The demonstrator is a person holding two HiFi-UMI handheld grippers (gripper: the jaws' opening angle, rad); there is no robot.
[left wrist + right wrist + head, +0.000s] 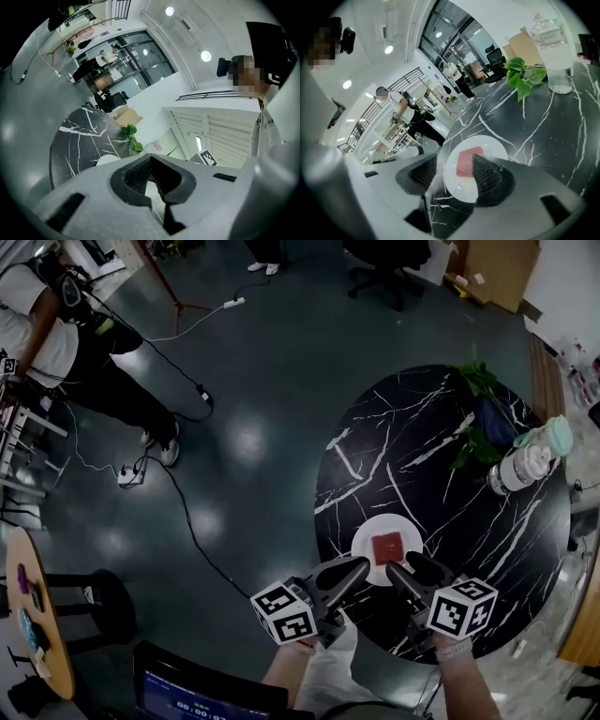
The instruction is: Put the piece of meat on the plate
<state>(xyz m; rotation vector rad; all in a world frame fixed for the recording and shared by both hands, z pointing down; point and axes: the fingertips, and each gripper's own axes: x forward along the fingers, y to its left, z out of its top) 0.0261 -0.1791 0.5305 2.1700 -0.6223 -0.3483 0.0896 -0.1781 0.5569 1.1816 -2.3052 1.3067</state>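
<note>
A square red piece of meat (386, 546) lies flat on a small white plate (370, 538) near the front edge of a round black marble table (441, 427). My right gripper (410, 566) hovers just in front of the plate, open. In the right gripper view the meat (466, 161) and the plate (461, 187) show below and between the spread jaws of the right gripper (454, 159), which touch neither. My left gripper (361, 565) is held level to the left of the plate; its tips (151, 157) meet, shut on nothing.
A clear plastic bottle (525, 465) and a leafy green plant (483, 404) stand at the table's far right. A person (56, 343) stands on the floor at the left among cables (178, 484). A black stool (94, 606) and a small wooden table (33, 615) are at the lower left.
</note>
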